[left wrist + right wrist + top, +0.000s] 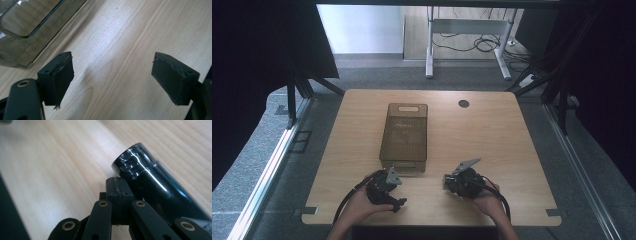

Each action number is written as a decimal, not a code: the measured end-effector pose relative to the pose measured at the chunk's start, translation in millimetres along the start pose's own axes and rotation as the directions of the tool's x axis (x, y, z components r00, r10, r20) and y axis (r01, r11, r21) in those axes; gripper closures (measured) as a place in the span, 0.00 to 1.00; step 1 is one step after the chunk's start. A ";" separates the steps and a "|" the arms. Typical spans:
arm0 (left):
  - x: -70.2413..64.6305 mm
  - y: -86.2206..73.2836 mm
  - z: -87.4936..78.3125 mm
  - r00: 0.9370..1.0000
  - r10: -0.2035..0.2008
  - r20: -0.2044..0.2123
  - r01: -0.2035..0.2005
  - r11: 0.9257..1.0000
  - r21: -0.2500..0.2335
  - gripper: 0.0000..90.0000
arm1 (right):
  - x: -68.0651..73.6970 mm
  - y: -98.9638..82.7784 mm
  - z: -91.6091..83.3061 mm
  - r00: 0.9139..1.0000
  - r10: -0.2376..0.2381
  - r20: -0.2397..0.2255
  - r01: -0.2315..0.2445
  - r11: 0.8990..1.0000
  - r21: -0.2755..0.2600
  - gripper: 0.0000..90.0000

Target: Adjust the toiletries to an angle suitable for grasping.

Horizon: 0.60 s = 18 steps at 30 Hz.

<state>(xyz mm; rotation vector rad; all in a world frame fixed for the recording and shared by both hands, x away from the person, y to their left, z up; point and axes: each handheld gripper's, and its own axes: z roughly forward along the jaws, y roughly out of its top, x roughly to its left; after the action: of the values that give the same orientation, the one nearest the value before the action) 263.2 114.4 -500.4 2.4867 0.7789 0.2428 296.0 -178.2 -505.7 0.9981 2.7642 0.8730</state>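
My left gripper (389, 192) rests low over the wooden table (492, 135) near its front edge, held by a hand. In the left gripper view its jaws (111, 80) stand wide apart with bare wood between them. A smoky transparent bin (407, 106) stands lengthwise just beyond it, and its near corner (22, 30) appears at the upper left. My right gripper (448, 182) lies to the right of the bin's front end. Its jaws (117, 187) are pressed together with nothing between them. A glossy black cylinder (147, 185) lies along their right side; I cannot tell whether it touches them.
A round dark hole (463, 103) sits in the tabletop at the back right. Beyond the table, a white desk frame (467, 30) and cables lie on the grey floor. Black frame struts (294, 95) flank the table's left and right sides.
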 end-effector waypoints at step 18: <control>-1.1 0.0 1.3 1.000 0.006 0.005 -0.006 1.000 0.004 0.20 | -21.8 19.3 6.1 0.990 0.119 0.081 -0.113 0.991 -0.068 0.97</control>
<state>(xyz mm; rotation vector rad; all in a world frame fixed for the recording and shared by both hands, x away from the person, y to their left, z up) 262.7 113.3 -501.5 2.4931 0.7709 0.2378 325.5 -176.4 -503.0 1.1667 2.6141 0.9048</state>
